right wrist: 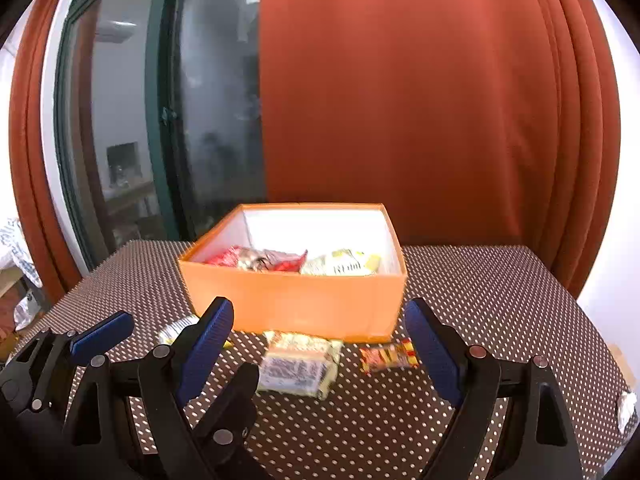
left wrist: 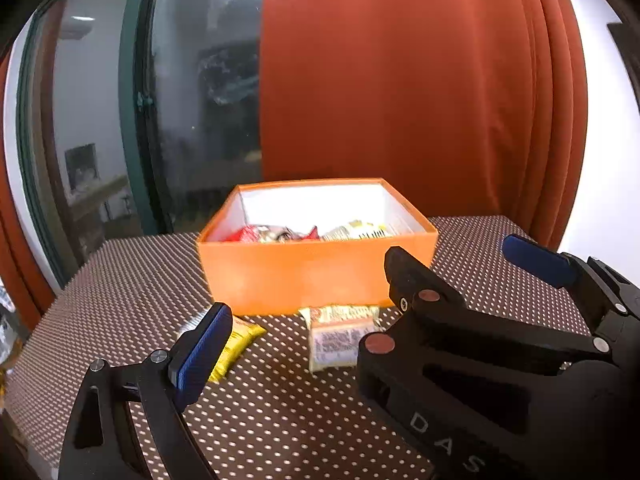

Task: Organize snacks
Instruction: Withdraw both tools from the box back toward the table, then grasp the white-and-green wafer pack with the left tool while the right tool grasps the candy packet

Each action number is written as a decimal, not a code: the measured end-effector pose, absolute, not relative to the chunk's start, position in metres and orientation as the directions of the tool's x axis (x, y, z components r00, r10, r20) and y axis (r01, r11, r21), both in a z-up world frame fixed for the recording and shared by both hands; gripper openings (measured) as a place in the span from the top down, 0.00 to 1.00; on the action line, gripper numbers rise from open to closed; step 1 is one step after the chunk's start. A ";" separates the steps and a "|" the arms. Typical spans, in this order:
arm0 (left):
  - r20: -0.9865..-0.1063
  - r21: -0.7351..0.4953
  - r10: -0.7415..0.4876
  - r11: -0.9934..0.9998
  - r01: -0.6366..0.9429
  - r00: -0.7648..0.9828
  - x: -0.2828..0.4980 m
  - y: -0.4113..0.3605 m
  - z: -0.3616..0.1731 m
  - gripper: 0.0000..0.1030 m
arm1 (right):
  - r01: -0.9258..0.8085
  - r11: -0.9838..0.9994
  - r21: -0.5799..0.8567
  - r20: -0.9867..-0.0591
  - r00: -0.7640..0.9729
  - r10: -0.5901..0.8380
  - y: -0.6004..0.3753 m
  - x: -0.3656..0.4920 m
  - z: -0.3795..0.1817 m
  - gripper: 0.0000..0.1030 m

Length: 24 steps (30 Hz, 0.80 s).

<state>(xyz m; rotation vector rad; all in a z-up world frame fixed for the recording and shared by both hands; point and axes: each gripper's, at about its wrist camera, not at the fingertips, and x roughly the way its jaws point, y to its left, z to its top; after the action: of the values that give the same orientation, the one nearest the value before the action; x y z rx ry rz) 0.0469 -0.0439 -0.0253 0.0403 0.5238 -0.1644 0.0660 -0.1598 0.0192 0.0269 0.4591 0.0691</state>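
Observation:
An orange box (left wrist: 316, 276) (right wrist: 304, 304) with a white inside stands on the dotted tablecloth and holds a red packet (right wrist: 256, 260) and a pale yellow-white packet (right wrist: 344, 266). In front of it lie a beige packet with a printed label (left wrist: 340, 340) (right wrist: 298, 368), a yellow packet (left wrist: 240, 340) and a small red-and-yellow packet (right wrist: 388, 356). My left gripper (left wrist: 320, 320) is open, with the beige packet lying ahead between its jaws; its right finger is hidden behind the right gripper (left wrist: 452, 248). My right gripper (right wrist: 319, 306) is open too, short of the beige and red-and-yellow packets, touching nothing.
The brown white-dotted table (right wrist: 500, 300) ends at a rust-orange curtain (right wrist: 420, 100) and a dark window (right wrist: 208, 120) behind the box. The two grippers overlap side by side near the front edge. A crumpled white scrap (right wrist: 626, 404) lies at the table's right edge.

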 end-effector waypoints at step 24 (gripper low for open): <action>-0.733 0.030 -0.115 0.979 0.200 0.671 0.138 -0.076 -0.122 0.09 | 0.002 0.994 0.106 -0.688 0.723 0.072 -0.208 0.134 -0.095 0.13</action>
<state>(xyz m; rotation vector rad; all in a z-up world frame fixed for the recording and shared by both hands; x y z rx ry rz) 0.1384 -0.0759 -0.1225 0.1108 0.8168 -0.1775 0.1345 -0.2083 -0.0948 0.1014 0.7626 0.0388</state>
